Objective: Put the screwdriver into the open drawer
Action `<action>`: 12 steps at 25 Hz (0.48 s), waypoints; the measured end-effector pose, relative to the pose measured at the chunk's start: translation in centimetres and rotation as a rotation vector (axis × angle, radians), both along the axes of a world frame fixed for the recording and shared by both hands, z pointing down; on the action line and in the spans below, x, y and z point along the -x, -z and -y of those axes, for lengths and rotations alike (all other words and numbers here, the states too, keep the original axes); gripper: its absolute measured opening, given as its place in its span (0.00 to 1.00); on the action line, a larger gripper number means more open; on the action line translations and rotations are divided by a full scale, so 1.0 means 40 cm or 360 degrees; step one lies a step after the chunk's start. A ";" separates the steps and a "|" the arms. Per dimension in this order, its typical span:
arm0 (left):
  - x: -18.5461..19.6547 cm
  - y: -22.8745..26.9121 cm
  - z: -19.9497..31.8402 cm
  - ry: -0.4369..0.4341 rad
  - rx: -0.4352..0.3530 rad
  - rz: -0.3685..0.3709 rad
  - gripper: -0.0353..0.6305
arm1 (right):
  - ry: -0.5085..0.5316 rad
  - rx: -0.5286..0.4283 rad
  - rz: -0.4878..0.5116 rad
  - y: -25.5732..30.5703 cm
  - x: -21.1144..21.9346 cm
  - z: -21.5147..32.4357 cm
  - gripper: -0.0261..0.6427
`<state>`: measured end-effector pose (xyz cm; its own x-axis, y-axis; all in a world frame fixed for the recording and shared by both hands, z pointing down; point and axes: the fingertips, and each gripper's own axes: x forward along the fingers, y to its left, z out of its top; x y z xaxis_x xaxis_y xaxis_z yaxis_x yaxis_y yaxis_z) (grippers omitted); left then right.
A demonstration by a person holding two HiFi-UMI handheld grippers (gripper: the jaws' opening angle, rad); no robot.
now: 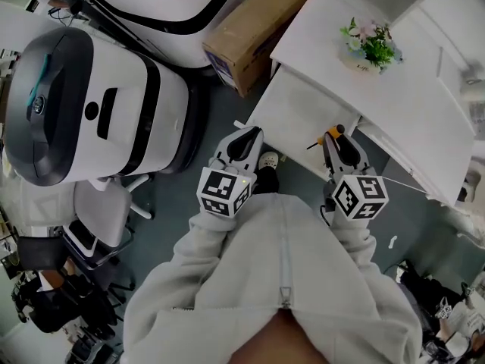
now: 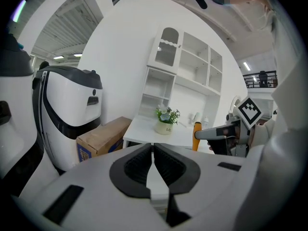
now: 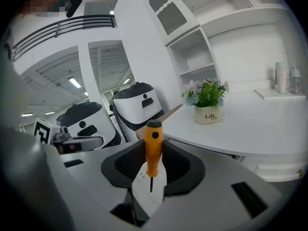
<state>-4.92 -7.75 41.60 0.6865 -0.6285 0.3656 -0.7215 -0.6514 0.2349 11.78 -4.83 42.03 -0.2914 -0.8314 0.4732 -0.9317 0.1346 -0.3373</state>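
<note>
Right gripper (image 3: 154,147) clamps the screwdriver (image 3: 153,154) by its handle at the open drawer (image 1: 294,106), seemingly ready to drop it in. Left gripper (image 2: 153,150) waits beside the drawer, closed and empty.

In the head view, the right gripper (image 1: 342,141) covers most of the orange screwdriver (image 1: 333,134).

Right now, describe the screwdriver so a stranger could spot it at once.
Start at the white desk with the flower pot. In front of it, the right gripper clamps the screwdriver by its handle. It is the only orange thing there, black-capped with a thin dark shaft.
</note>
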 end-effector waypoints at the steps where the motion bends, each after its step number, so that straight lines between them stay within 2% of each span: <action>1: 0.000 -0.005 0.014 0.0000 0.0006 -0.0002 0.10 | 0.0003 0.0008 -0.0017 -0.007 -0.001 0.013 0.23; 5: -0.014 -0.033 0.060 -0.0026 0.0043 -0.0004 0.10 | 0.0021 0.0055 -0.0112 -0.041 -0.012 0.053 0.23; 12: -0.054 -0.087 0.099 -0.0102 0.0132 -0.0022 0.10 | 0.0013 0.0194 -0.0190 -0.117 -0.038 0.086 0.23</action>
<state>-2.75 -11.71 45.07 0.7297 -0.5512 0.4046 -0.6752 -0.6741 0.2994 13.31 -8.28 46.71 -0.2334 -0.7634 0.6023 -0.9653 0.1070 -0.2384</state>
